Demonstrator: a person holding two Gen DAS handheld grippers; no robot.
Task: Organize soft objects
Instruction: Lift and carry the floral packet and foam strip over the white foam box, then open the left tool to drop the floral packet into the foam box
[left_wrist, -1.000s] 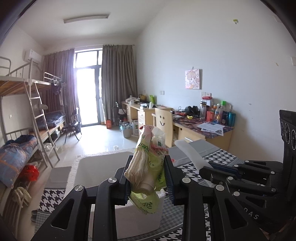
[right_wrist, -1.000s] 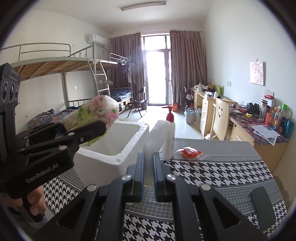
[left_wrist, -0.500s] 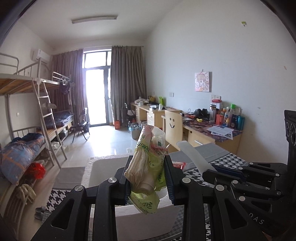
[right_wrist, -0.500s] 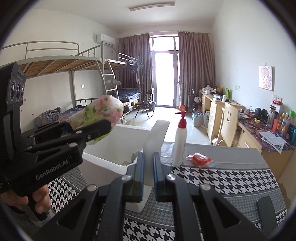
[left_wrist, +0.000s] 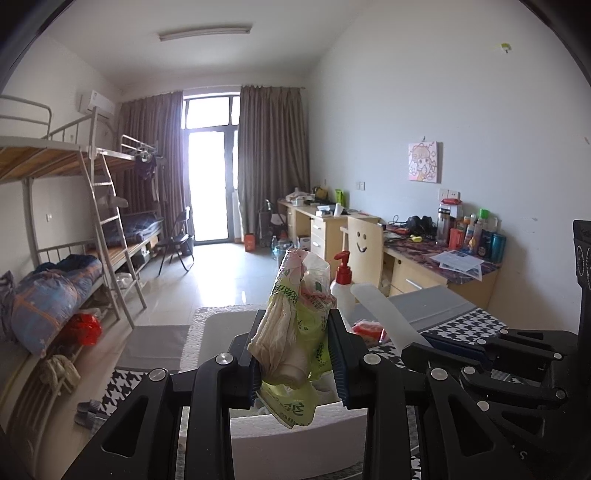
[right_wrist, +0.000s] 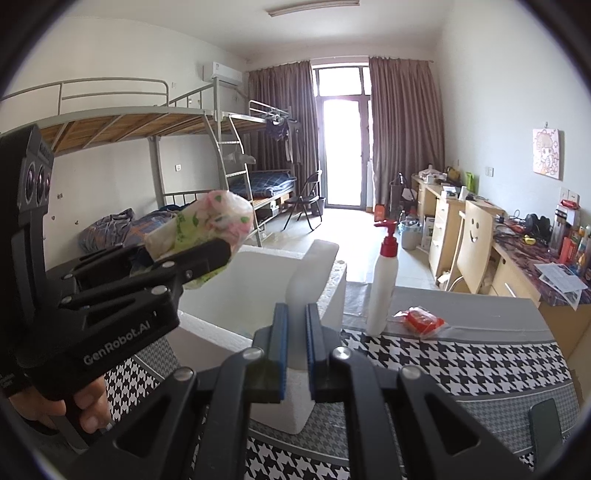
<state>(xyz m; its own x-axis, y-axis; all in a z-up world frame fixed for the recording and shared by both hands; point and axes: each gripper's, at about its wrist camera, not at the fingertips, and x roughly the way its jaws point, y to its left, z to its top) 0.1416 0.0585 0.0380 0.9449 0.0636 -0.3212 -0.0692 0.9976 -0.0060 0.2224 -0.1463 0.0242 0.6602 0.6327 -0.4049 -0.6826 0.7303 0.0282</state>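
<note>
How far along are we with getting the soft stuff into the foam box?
Nothing shows as packed yet: the white foam box interior looks bare where visible. In hand: the left gripper clamps a green tissue pack above the box, while the right gripper pinches a thin white foam piece. Left: release the pack inside; the red packet beside the pump bottle waits on the table.

Black left gripper (right_wrist: 207, 254), blue-lined jaws, silver screws, GenRobot.AI lettering

Foam box (right_wrist: 325, 295) on table (right_wrist: 480, 354), pump bottle (right_wrist: 382, 291) just right — red packet (right_wrist: 421, 319) beside it, desks (right_wrist: 480, 236) behind.
</note>
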